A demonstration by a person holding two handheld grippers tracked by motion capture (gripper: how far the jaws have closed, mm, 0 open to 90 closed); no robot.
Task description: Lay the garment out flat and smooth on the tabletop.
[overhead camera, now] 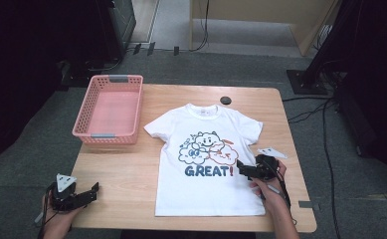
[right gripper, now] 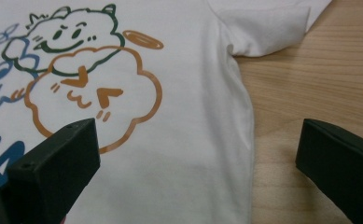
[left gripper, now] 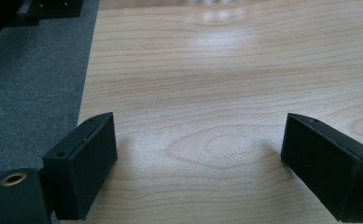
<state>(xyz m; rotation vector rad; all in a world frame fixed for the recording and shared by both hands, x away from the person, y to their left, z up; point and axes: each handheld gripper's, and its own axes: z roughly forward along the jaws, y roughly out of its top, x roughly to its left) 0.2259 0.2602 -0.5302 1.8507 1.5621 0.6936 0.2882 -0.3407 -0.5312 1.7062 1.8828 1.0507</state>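
Rectangular pale-wood worktop [overhead camera: 131, 174], rounded at the corners, fine wavy grain, faint sheen under the light; grey carpet floor [overhead camera: 22, 164] all round.

White short-sleeved cotton T-shirt [overhead camera: 208, 189], spread flat and face up on the middle-right of the worktop, collar to the far edge, hem toward the person. Soft matte fabric, few creases. Printed chest design of rounded cloud figures outlined in blue, green and orange, above block lettering "GREAT!" in dark blue with a red exclamation mark. Seen close in the right gripper view [right gripper: 188, 140]: side seam running along bare wood, one sleeve folded slightly at its hem.

Pink plastic basket [overhead camera: 89, 119], rectangular, lattice-holed walls, grey grip strips on both short rims, at the far left of the worktop, well apart from the shirt's sleeve.

Left hand-held gripper [overhead camera: 84, 195], black, with a grey three-cornered plate on top, at the near-left corner of the worktop, well apart from the shirt. Jaws spread wide, blocky and matte, nothing between them but wood grain [left gripper: 198, 144].

Right hand-held gripper [overhead camera: 241, 169], black, over the shirt's right side near the end of the lettering, held by a hand [overhead camera: 270, 191] coming in from the near edge. Jaws parted wide [right gripper: 195, 154], one above the orange cloud print, the other above bare wood, straddling the side seam; pinching nothing.

Small round black disc [overhead camera: 225, 100] near the far edge, just beyond the collar.
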